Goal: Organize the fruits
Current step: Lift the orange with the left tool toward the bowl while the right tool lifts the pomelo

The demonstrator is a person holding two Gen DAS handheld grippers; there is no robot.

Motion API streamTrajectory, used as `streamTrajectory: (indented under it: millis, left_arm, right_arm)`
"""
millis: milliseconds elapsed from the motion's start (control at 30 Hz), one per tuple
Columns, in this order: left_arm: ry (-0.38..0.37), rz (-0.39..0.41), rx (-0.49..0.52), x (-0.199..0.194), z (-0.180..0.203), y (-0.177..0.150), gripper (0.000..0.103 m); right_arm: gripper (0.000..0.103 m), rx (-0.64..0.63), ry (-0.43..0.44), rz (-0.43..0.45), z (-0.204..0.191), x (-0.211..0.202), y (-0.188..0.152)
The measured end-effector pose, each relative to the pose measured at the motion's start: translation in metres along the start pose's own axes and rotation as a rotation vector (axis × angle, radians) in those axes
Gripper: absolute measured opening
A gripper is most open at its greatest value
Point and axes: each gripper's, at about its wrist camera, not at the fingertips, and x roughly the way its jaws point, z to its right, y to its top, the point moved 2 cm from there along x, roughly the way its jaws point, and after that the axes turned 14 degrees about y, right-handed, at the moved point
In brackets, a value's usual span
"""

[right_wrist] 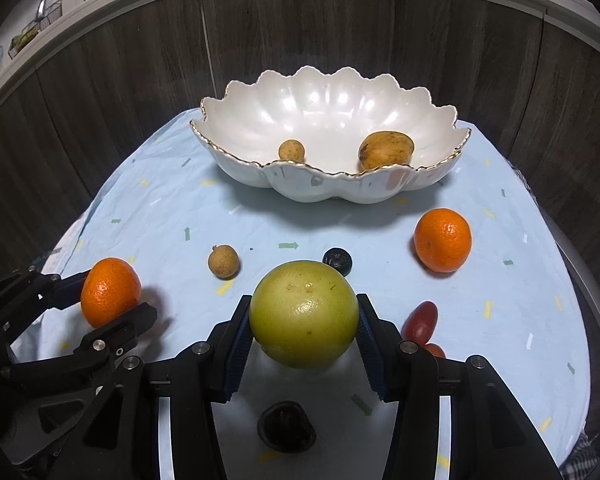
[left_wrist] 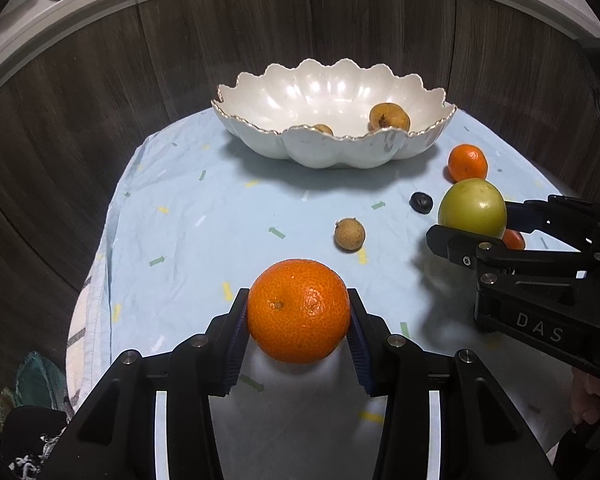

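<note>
My left gripper is shut on an orange mandarin, seen too at the left of the right wrist view as the mandarin. My right gripper is shut on a yellow-green round fruit, which shows at the right of the left wrist view as the green fruit. A white scalloped bowl stands at the back of the table and holds a small brown fruit and a larger brown one.
On the light blue cloth lie a second mandarin, a small brown longan, a dark berry, a red oblong fruit and a dark wrinkled fruit. Dark wood panels stand behind the table.
</note>
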Motion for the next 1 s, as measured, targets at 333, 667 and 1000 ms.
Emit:
streamTrajectory:
  millis: [333, 667, 1000]
  left_arm:
    - [0.005, 0.021, -0.023, -0.011, -0.007, 0.015, 0.044]
    - [0.003, 0.061, -0.027, -0.023, -0.009, 0.036, 0.044]
    - [-0.011, 0.098, -0.020, -0.030, -0.001, 0.066, 0.044]
  right_arm:
    - [0.050, 0.001, -0.002, 0.026, 0.001, -0.015, 0.007]
    - [0.050, 0.006, -0.007, 0.072, 0.005, -0.034, 0.024]
    - [0.050, 0.035, -0.032, 0.115, 0.021, -0.047, 0.044]
